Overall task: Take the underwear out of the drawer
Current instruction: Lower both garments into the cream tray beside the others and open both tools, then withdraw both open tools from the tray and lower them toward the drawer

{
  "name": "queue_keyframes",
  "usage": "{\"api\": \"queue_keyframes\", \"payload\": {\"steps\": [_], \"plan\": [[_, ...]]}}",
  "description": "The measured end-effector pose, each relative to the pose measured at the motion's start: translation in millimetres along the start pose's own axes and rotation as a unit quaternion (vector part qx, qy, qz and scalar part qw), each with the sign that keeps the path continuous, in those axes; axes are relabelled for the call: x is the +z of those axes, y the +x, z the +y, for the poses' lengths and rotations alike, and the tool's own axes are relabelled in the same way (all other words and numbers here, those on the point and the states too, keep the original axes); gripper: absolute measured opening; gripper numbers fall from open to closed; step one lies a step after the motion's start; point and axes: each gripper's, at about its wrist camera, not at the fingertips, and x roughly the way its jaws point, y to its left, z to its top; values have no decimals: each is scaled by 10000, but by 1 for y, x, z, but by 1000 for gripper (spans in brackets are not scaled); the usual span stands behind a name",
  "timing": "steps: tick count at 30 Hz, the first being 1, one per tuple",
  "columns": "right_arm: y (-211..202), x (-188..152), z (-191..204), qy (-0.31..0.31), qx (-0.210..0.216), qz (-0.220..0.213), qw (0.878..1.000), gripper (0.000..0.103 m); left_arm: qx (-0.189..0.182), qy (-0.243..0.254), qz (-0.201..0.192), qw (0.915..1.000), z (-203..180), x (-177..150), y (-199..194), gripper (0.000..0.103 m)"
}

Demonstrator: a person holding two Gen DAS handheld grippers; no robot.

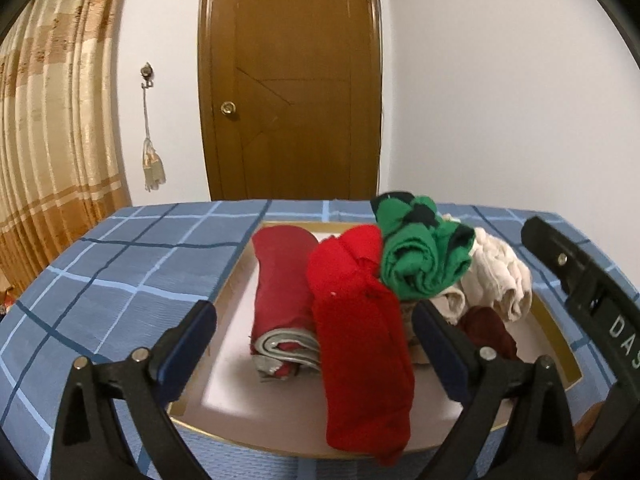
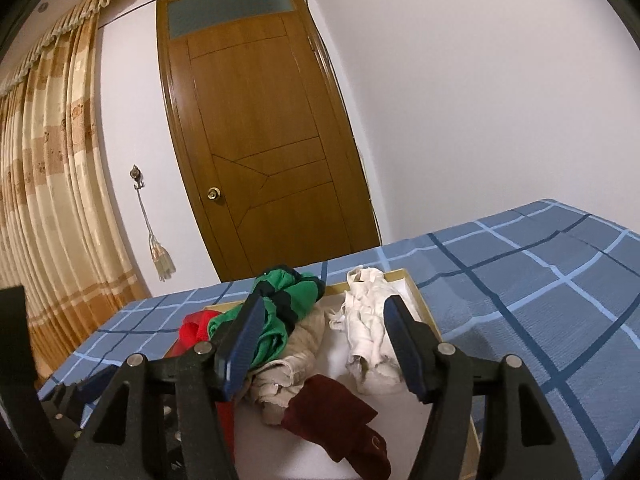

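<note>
Evidently both tools were poised to pick: the left gripper [image 1: 314,336] and right gripper [image 2: 324,344] hung wide open and empty over the drawer [image 1: 230,288], where rolled underwear [image 1: 424,256] crowded its right side, within reach.
</note>
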Motion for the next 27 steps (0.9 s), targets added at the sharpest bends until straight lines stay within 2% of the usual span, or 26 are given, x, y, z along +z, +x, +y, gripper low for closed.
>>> {"api": "queue_keyframes", "payload": {"steps": [10, 20, 27], "plan": [[-13, -3, -3, 57, -103, 9, 9999, 64, 67, -19, -24, 10000, 5, -5, -10, 100], [-33, -9, 11, -273, -131, -68, 9995, 64, 74, -41, -41, 10000, 12, -13, -23, 100], [-41, -10, 3, -68, -205, -63, 9997, 64, 88, -123, -49, 9999, 20, -19, -31, 100]]}}
